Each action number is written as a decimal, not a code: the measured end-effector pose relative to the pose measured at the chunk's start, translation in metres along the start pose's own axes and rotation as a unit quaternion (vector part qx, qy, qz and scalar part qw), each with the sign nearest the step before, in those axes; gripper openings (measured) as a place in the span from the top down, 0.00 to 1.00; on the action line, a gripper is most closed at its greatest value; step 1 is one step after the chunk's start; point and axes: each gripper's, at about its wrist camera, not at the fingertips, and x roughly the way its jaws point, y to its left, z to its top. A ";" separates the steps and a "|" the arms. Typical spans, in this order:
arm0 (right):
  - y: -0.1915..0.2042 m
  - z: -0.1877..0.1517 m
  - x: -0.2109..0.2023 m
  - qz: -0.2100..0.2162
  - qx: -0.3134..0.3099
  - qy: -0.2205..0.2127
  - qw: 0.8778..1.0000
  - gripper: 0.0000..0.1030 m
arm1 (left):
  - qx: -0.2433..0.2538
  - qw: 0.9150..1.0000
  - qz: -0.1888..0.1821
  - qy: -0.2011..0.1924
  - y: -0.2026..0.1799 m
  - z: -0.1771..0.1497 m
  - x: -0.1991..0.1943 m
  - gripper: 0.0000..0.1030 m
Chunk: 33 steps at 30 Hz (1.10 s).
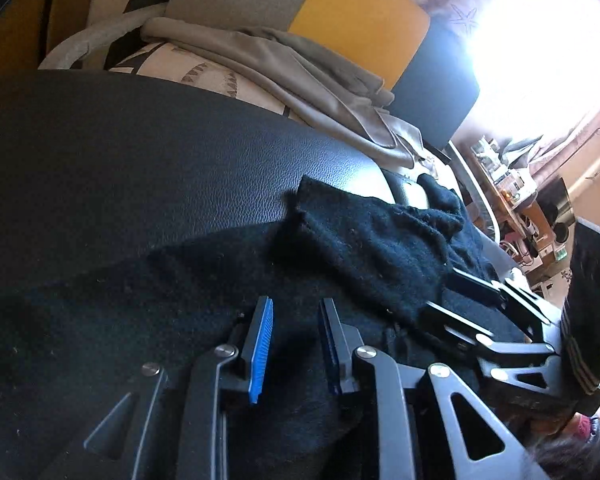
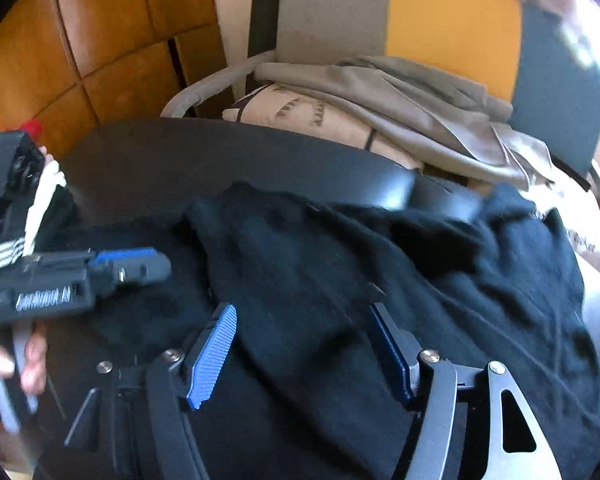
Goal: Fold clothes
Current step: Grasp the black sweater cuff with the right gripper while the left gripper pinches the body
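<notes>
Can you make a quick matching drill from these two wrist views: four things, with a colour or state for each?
Things:
1. black garment
2. grey garment
3. right gripper
4. chair back

States:
A. draped over a patterned cushion
B. grey, yellow and dark blue panels
C. spread on the black surface
D. jaws wide apart over dark cloth

Pairs: 1-C, 2-A, 3-D, 4-B

The left gripper (image 1: 294, 344) holds its blue-padded fingers (image 1: 261, 350) close together with a narrow gap between them, while the right gripper (image 2: 306, 354) has its jaws spread wide, and a bare hand (image 2: 30, 354) grips the left tool's handle.
</notes>
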 end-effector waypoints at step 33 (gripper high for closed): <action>-0.282 -0.197 -0.259 -0.275 0.318 -0.111 0.901 0.93 | 0.013 0.997 0.069 0.013 -0.015 -0.003 0.000 0.85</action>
